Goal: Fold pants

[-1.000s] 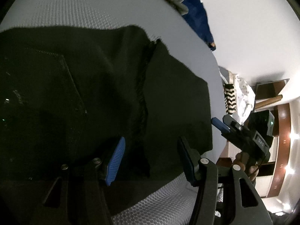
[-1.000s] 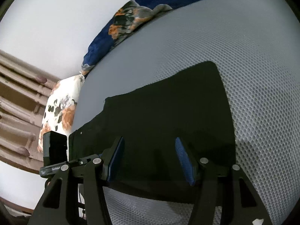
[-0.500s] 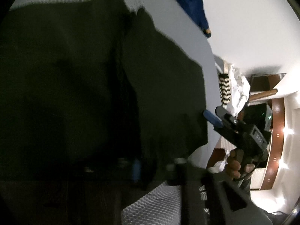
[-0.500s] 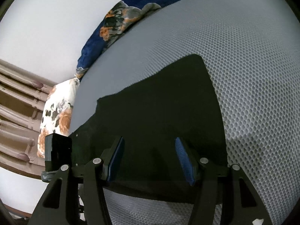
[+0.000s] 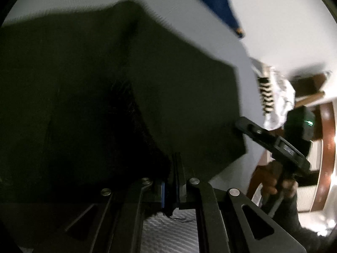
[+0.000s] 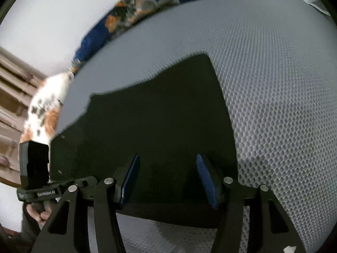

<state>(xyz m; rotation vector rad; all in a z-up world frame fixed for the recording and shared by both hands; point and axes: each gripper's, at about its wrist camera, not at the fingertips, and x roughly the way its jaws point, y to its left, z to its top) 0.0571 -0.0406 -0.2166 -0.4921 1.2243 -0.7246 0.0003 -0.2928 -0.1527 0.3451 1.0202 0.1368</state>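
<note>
Reading: small white lettering on your left gripper's (image 6: 38,193) body in the right wrist view, too blurred to make out.
Pants (image 6: 151,124): black matte cloth, flat on the bed's (image 6: 273,88) grey honeycomb-mesh cover, reaching its near edge.
Left jaws: pressed together, pinching the pants' frayed near edge (image 5: 171,191).
Right jaws: your right gripper's (image 6: 168,179) ribbed blue pads (image 6: 205,179) stand spread over the cloth, pinching nothing.
Far edge: navy floral blanket (image 6: 118,19).
</note>
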